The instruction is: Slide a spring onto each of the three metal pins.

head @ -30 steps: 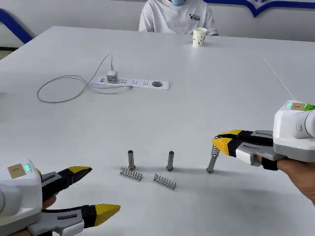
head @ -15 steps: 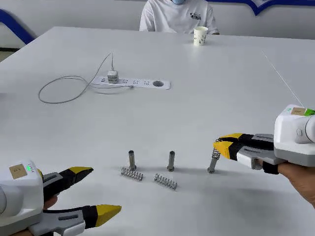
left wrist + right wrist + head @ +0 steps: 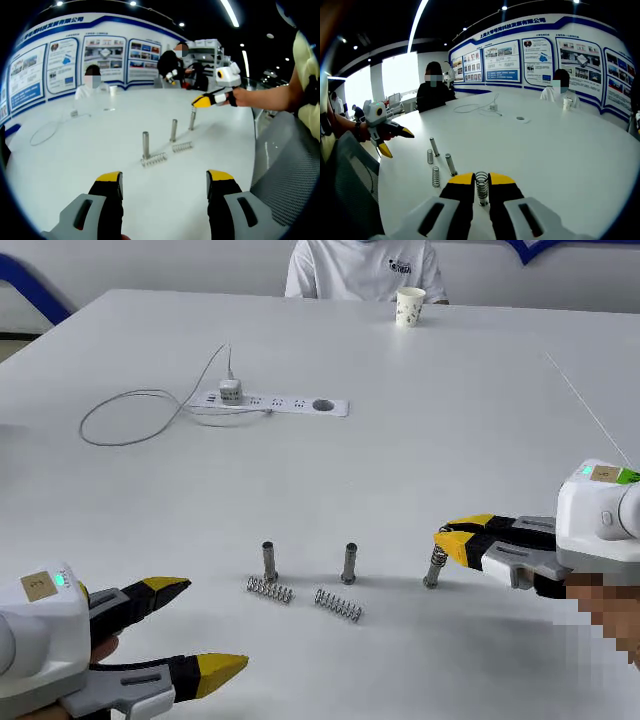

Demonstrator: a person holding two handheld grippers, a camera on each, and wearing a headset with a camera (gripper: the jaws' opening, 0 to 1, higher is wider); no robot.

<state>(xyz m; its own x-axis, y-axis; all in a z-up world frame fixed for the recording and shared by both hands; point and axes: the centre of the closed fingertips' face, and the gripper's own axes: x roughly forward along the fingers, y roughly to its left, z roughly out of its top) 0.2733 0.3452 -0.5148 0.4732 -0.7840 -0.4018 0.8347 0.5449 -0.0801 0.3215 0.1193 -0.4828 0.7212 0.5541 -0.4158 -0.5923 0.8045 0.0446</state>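
- The right gripper [image 3: 448, 538] is closed on the gripped spring [image 3: 481, 184]. The coils are pinched from both sides, apparently so the spring can be steered down the right pin [image 3: 431, 578].
- The gripped spring is seen threaded over the top of that pin, with its axis near vertical and in line with the pin. The pin is leaned slightly in the head view, and its base is on the table [image 3: 420, 440].
- How far down the spring is seated cannot be told. It is judged as partly on, not yet released.
- The left gripper [image 3: 205, 625] is held with jaws apart and nothing between them. It is kept low and close to the person, well apart from the pins, and is judged to be parked ready for the next pick.
- The middle pin [image 3: 349, 563] and left pin [image 3: 269, 561] are stood upright and bare, with long axes vertical.
- The left loose spring [image 3: 270, 589] is laid flat just in front of the left pin.
- The right loose spring [image 3: 338, 605] is laid flat just in front of the middle pin.
- Both loose springs are laid with axes horizontal, roughly along the pin row and slanted a little toward the person. One appears to be staged per bare pin.
- Each loose spring must be turned from flat to upright before it is threaded on. Coil snagging on a pin tip is the likely risk.
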